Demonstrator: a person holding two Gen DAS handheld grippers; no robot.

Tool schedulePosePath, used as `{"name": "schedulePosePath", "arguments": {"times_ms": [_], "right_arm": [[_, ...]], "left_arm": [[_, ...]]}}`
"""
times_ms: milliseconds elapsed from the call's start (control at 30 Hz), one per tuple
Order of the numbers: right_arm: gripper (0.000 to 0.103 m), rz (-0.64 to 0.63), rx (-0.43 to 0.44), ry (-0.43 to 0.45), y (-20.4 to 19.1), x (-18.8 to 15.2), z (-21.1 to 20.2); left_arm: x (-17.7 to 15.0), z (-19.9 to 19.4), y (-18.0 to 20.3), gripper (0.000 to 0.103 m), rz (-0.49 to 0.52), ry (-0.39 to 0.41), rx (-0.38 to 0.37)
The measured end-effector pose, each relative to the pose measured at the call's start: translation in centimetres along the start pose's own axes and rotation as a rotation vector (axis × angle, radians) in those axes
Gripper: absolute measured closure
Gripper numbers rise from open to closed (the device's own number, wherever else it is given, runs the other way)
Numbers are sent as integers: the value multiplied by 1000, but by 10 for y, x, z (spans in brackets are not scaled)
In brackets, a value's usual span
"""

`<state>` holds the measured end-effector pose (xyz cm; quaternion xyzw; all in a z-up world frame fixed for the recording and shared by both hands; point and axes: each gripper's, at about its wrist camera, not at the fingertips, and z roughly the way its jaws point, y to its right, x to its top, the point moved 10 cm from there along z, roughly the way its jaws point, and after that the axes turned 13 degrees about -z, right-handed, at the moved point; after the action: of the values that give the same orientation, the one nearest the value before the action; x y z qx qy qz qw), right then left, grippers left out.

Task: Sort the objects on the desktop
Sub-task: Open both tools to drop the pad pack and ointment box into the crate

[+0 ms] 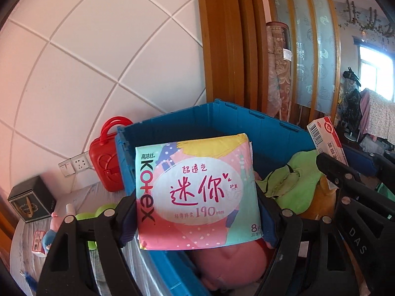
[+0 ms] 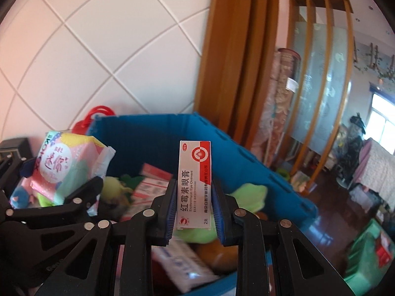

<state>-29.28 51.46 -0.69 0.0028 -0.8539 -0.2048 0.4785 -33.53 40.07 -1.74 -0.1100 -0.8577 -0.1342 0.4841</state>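
My left gripper (image 1: pixel 197 212) is shut on a pastel Kotex pad pack (image 1: pixel 195 190), held upright over the near corner of the blue crate (image 1: pixel 172 120). The right gripper (image 2: pixel 193 204) is shut on a white and red eye ointment box (image 2: pixel 195 185), standing on end above the same blue crate (image 2: pixel 153 128). Each view catches the other hand's load: the ointment box (image 1: pixel 325 148) at right, the pad pack (image 2: pixel 66 165) at left. Inside the crate lie a pink plush (image 1: pixel 227 266), green fabric (image 1: pixel 293 180), an orange plush (image 2: pixel 217 254) and several medicine boxes (image 2: pixel 153 185).
On the table left of the crate stand a red toy case (image 1: pixel 106 162), a black box (image 1: pixel 30 202), a small red and white box (image 1: pixel 38 241) and a green toy (image 1: pixel 98 212). A wall socket (image 1: pixel 79 164) sits behind. Wooden pillars (image 2: pixel 237 61) rise past the crate.
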Motion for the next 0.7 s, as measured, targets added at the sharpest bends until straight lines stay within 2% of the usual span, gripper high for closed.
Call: {"name": "schedulePosePath", "arguments": {"times_ms": [133, 567, 600, 633, 667, 700], "right_arm": [[77, 5, -27, -41, 21, -19, 12], [76, -11, -61, -71, 40, -27, 34], [72, -13, -64, -75, 39, -28, 34], [61, -11, -68, -78, 40, -29, 35], [54, -8, -74, -78, 42, -29, 35], [37, -5, -80, -76, 42, -30, 34]], "left_arm": [[-3, 8, 20, 25, 52, -20, 8], [-6, 21, 15, 22, 32, -92, 13], [-6, 21, 14, 21, 29, -96, 14], [-6, 21, 13, 20, 25, -97, 12], [-6, 21, 12, 19, 21, -92, 12], [-6, 20, 12, 17, 18, -88, 12]]}}
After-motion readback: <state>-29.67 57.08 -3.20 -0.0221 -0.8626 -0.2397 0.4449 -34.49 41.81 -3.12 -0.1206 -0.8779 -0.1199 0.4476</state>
